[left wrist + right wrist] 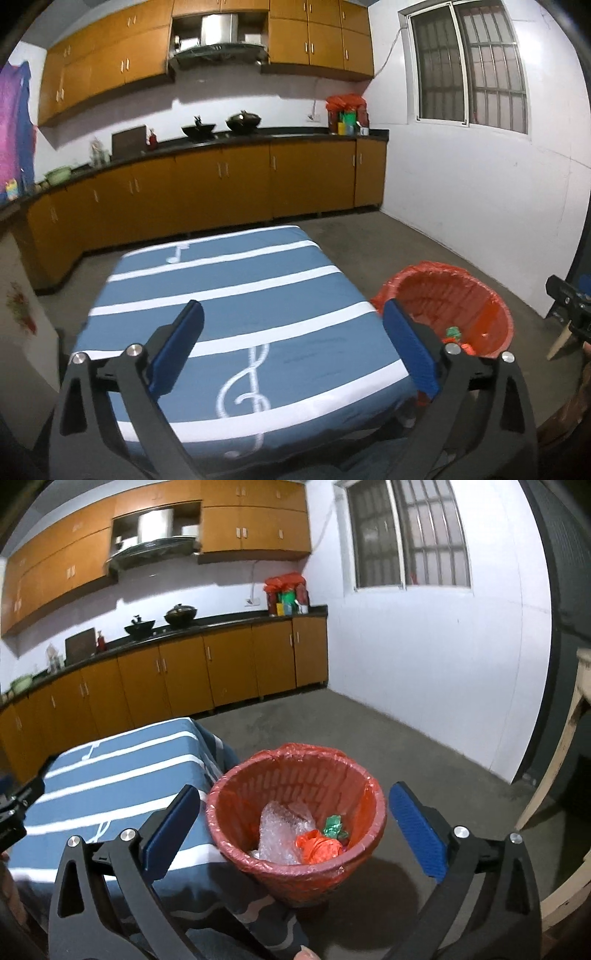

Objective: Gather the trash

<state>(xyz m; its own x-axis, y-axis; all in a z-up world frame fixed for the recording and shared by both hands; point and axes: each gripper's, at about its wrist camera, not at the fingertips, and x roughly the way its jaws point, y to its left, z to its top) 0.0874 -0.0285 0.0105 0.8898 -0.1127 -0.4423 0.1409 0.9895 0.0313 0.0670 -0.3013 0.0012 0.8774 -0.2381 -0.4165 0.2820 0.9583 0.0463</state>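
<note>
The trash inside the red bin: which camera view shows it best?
The right wrist view: it looks down into the red bin, showing bubble wrap, an orange bag and a green wrapper. The left wrist view shows only small scraps behind its own jaws.

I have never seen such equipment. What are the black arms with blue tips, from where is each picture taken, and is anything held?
They are two hand-held grippers, each carrying its own camera looking along its fingers. The left gripper hangs over the table's blue cloth with white stripes and music notes; no trash shows on it. The right gripper hangs above the red plastic waste basket with a red bag liner on the floor beside the table. Inside lie clear bubble wrap, an orange crumpled bag and a green wrapper. Both grippers are open and hold nothing.
</note>
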